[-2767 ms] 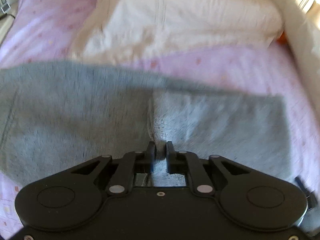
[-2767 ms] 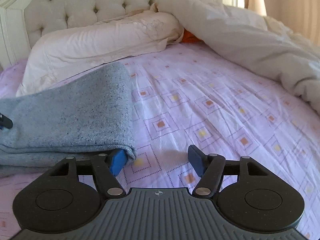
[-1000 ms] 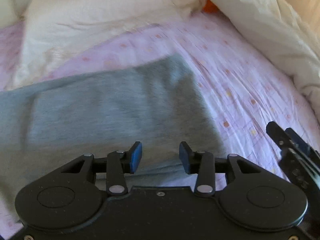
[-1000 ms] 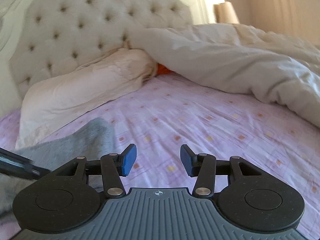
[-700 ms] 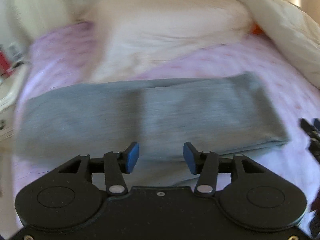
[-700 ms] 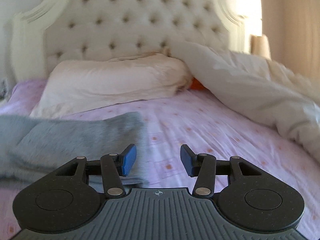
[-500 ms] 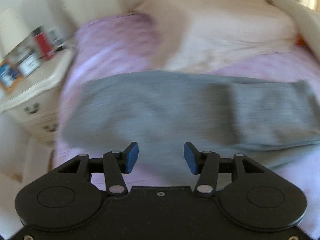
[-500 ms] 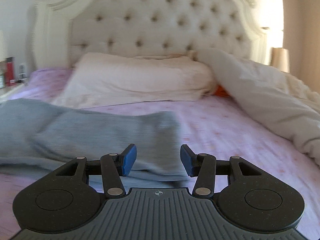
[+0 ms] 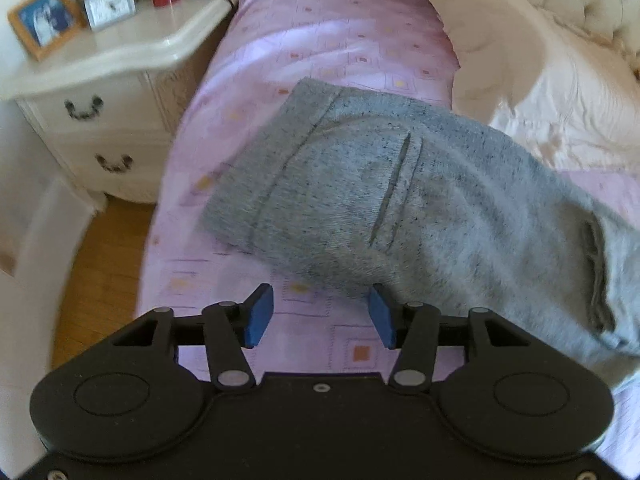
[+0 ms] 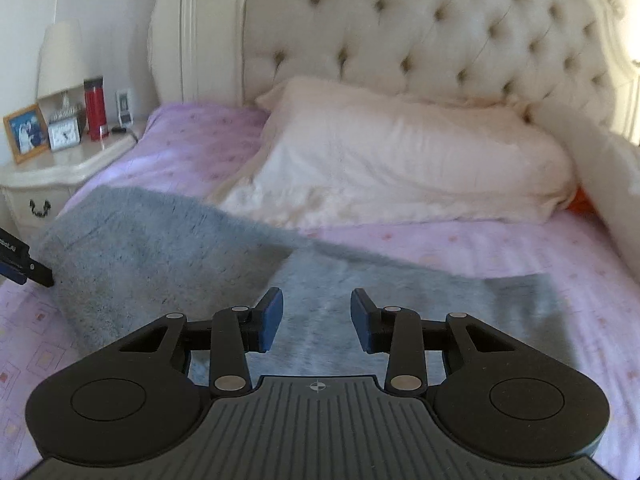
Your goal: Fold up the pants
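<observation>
You see heathered grey sweatpants (image 9: 400,184) on a lilac sheet (image 9: 320,24) printed with small orange-centred squares, beside a cream pillow (image 10: 400,160).

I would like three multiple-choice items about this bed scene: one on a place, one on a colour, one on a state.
1. Where do the pants lie?
A. on the nightstand
B. on the bedsheet
C. on the floor

2. What colour is the bottle on the nightstand?
A. red
B. green
C. yellow

3. What does the left tool hold?
A. nothing
B. the pillow
C. the picture frame

Key:
1 B, the grey cloth spreads over the purple bedsheet.
2 A, it stands red beside the clock.
3 A, its jaws stand apart with only bedsheet between them.
</observation>
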Demonstrator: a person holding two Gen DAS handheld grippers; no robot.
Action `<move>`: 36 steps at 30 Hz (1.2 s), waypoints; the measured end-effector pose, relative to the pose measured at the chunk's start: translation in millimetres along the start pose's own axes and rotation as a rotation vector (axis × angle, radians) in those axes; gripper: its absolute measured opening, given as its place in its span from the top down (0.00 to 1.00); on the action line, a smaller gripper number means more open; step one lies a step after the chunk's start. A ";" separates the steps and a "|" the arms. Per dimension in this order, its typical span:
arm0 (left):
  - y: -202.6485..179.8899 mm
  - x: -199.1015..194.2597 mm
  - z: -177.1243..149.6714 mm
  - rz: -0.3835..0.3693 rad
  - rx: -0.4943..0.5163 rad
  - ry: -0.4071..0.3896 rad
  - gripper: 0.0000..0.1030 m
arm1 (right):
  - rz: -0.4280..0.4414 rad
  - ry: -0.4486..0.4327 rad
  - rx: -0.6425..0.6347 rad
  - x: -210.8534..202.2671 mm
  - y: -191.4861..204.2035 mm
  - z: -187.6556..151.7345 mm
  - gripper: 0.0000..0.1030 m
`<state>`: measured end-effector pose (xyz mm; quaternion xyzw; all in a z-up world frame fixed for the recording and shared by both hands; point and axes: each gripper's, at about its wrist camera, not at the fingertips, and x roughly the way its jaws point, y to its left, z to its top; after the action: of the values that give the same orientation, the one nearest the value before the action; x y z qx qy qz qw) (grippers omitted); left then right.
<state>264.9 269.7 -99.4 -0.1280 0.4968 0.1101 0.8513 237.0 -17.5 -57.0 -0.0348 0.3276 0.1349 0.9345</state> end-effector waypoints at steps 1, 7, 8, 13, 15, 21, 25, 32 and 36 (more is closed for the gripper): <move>1.6 3.6 0.3 -0.021 -0.013 0.001 0.41 | -0.001 0.025 0.000 5.7 5.6 -2.7 0.64; 10.9 19.2 -1.8 -0.078 -0.065 0.017 0.40 | -0.034 0.092 0.007 18.4 14.9 -25.9 0.71; 14.6 19.1 -3.1 -0.089 -0.076 0.014 0.37 | -0.035 0.091 0.021 18.1 14.4 -26.7 0.71; 32.4 22.0 -4.4 -0.156 -0.136 0.003 0.30 | -0.034 0.097 0.025 19.4 12.8 -26.4 0.71; 38.0 22.7 -2.0 -0.188 -0.183 -0.007 0.25 | -0.032 0.100 0.026 20.2 12.9 -25.9 0.71; 52.3 28.9 14.0 -0.240 -0.327 -0.021 0.21 | -0.024 0.104 0.026 23.5 11.1 -22.9 0.71; 65.8 39.7 23.6 -0.275 -0.451 -0.007 0.19 | -0.016 0.104 0.045 23.7 9.6 -22.9 0.71; 85.8 44.9 22.2 -0.270 -0.703 -0.006 0.43 | 0.020 0.089 0.046 19.6 4.1 -21.3 0.75; 61.0 24.0 28.4 -0.166 -0.553 -0.047 0.60 | 0.019 0.040 0.075 -6.6 -12.2 -18.4 0.89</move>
<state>280.5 338.0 -113.6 -0.3928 0.4160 0.1740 0.8015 224.4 -33.6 -67.5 0.0008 0.3513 0.1306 0.9271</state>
